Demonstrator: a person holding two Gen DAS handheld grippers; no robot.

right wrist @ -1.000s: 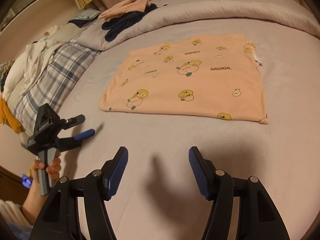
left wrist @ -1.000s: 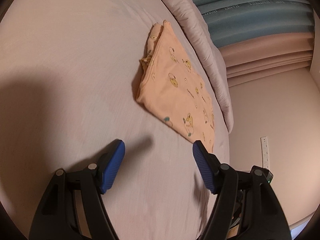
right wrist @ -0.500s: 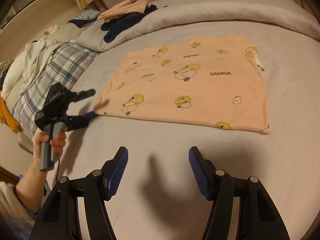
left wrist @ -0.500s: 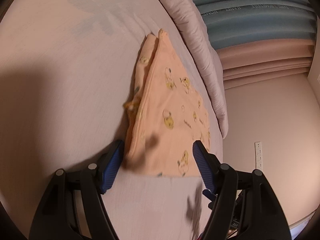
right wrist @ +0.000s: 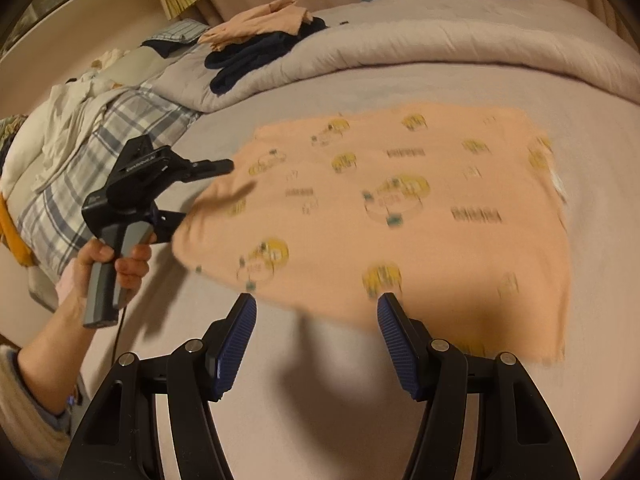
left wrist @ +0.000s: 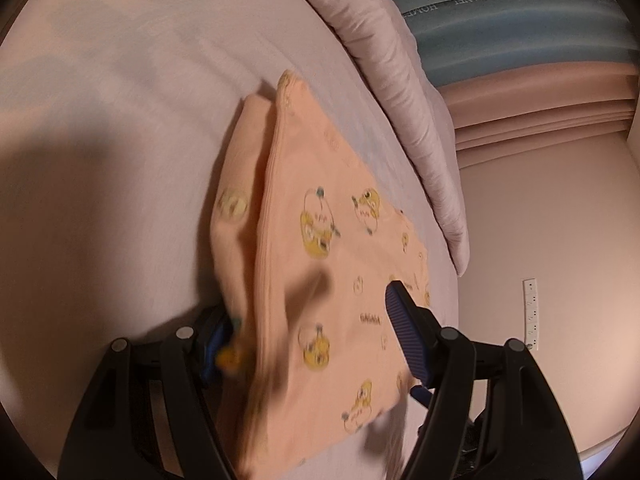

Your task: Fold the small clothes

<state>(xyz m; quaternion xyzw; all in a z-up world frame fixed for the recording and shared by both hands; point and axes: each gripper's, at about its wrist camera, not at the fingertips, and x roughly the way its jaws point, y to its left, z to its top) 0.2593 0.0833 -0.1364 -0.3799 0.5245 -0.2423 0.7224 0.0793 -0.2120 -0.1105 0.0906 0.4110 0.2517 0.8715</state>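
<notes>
Meanwhile, my left gripper [left wrist: 312,344] straddled peach garment [right wrist: 400,216] corner, fingers spread; my right gripper [right wrist: 316,340] gaped at its 6 o'clock edge.

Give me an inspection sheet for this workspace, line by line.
Surface: pinkish bed sheet, smooth.
Job's things: orange printed garment, folded flat; image blurred.
Clutter: dark clothes and plaid fabric piled at the bed's far side.
Grippers: left gripper open, straddling the garment's edge; right gripper open, empty, at the near edge.
Cables: thin cord below the left handle.
Surroundings: rolled duvet, curtain, wall socket strip.
</notes>
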